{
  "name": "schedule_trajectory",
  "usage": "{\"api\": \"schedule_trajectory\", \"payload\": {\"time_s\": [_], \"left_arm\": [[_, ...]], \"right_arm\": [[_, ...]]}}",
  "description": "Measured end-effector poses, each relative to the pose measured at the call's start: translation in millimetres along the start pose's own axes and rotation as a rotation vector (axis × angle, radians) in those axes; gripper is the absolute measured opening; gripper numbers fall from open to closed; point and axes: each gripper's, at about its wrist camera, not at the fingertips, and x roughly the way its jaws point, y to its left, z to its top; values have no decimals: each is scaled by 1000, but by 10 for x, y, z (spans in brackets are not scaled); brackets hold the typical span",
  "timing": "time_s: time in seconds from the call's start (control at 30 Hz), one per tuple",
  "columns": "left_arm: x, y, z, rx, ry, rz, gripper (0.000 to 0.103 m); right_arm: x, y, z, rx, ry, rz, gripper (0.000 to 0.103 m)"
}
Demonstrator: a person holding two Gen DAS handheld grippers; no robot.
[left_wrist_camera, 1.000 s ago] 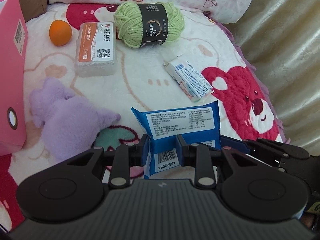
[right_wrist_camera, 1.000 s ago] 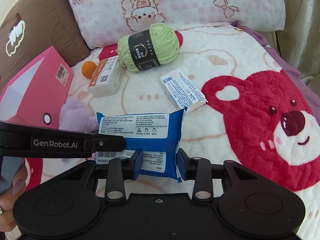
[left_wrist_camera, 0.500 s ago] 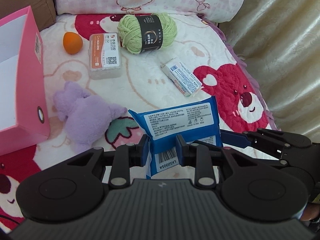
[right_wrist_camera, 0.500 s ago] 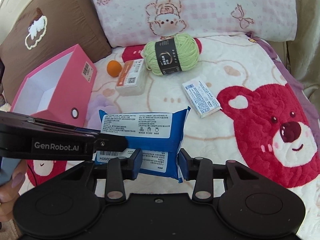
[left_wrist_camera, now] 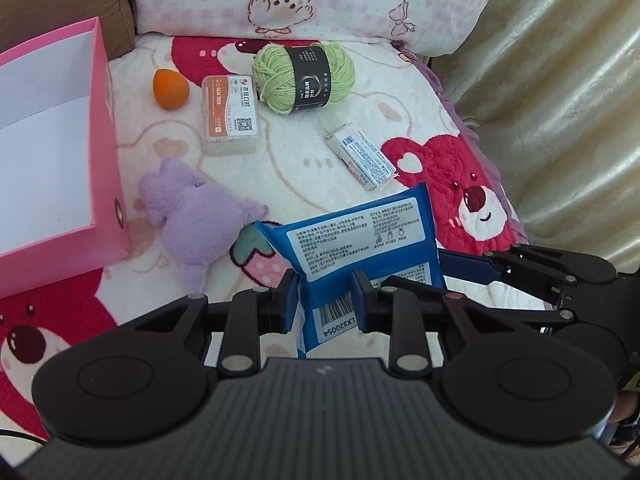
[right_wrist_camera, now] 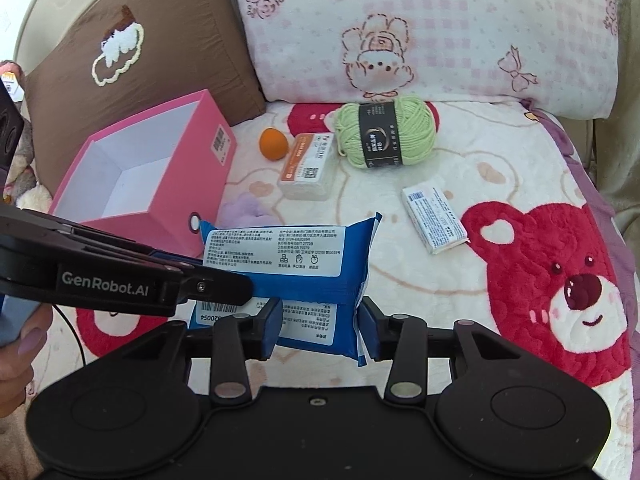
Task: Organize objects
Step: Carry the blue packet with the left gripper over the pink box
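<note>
Blue wipes pack [left_wrist_camera: 360,248] lifted higher; left jaws pinch it; right jaws opening around it.

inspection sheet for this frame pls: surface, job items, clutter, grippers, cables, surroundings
Surface: bear-print blanket, soft and uneven.
Job's things: blue wipes pack held above the blanket; pink box open, white inside, nothing seen in it; green yarn, orange egg-shaped item, clear labelled case, white packet, purple plush lying loose.
Clutter: nothing seen.
Grippers: left gripper shut on the pack's barcode end; right gripper jaws opening, pack between them, pads at its sides.
Cables: thin dark cable at lower left.
Surroundings: pink pillow, brown cushion, cream curtain.
</note>
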Motion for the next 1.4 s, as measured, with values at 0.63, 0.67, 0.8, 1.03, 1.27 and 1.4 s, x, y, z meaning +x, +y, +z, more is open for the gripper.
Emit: {"api": "schedule_trajectory", "payload": {"time_s": [0.63,0.67,0.8,1.03,1.27,1.4], "left_arm": [[-940,225,-149,4,-92,-2,26],[-965,253,-155,-4,-97,-5,26],[-1074,376,-195,-30,-118,-12,26],[-1283,555,-279,-39,-161,9,26],[-1468,748,-361,-51,-205,28,27],[-1580,877,-359,-71,-239,40,27]], "right_arm": [[-488,692,195,-152,-6,71,50],[-497,721,202,-157,-8,73,51],[-506,837,234,-176,-7,87,51],[-497,1117,296,-221,-11,103,52],[-475,1387,404,-262,-13,115,53],[-436,1550,446,-294,-20,122,54]]}}
